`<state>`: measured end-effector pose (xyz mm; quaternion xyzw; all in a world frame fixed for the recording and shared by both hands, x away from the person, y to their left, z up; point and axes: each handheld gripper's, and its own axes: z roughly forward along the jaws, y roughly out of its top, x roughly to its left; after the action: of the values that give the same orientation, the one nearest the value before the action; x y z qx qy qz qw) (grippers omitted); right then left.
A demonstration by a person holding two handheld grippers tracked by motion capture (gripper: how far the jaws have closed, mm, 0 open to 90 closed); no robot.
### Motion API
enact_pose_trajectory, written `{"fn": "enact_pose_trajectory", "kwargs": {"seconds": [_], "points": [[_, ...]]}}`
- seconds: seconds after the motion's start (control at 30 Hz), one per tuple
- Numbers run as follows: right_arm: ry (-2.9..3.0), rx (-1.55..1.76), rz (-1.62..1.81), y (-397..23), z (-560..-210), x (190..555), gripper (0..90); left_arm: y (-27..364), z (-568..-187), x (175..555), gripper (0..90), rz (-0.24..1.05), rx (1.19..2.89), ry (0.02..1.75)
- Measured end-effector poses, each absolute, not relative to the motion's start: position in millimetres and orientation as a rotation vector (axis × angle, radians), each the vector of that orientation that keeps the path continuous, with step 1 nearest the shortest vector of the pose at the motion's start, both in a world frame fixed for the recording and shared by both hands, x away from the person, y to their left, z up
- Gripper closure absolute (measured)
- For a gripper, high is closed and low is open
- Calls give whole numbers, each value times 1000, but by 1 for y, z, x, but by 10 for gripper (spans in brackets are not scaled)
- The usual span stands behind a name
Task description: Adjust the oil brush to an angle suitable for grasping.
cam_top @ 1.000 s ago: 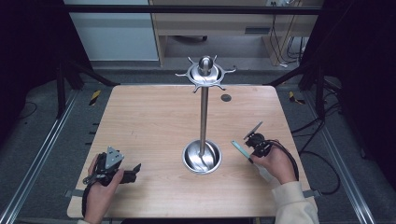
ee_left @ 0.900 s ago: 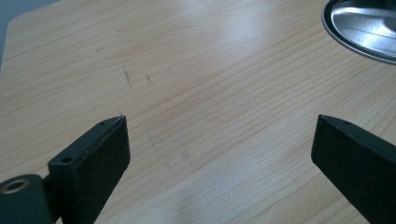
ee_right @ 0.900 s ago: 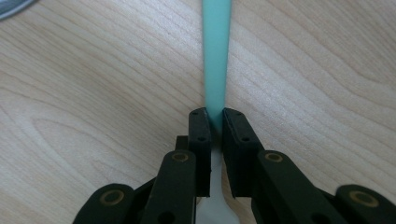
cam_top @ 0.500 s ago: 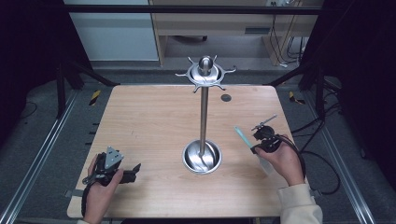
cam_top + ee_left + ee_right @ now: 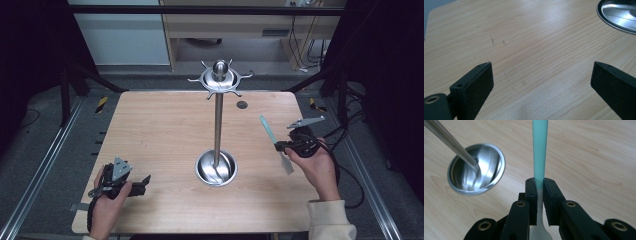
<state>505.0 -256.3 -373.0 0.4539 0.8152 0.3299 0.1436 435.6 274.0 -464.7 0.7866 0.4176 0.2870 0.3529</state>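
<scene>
R gripper (image 5: pixel 538 185) clamped on teal-handled spatula (image 5: pixel 272 140), held off table right of rack pole (image 5: pixel 218 127). L gripper (image 5: pixel 541 77) open, idle on table. Keep grip firm; aim handle end at a top hook (image 5: pixel 244 75), approach slow.

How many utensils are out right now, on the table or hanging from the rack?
1: a teal-handled utensil with a pale flat blade, clamped in the right tongs above the table's right side. None hang on the steel stand's hooks, though a far hook may be hidden.
</scene>
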Motion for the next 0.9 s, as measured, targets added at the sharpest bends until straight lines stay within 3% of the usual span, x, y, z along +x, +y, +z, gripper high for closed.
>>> {"fn": "enact_pose_trajectory", "kwargs": {"seconds": [0.6,0.9], "points": [[2176,1139,1262,-261,-307,468,825,274,-465,435,41,735,2036,1073],[2142,1057,1334,-254,-292,457,825,274,-464,435,41,737,2035,1073]]}}
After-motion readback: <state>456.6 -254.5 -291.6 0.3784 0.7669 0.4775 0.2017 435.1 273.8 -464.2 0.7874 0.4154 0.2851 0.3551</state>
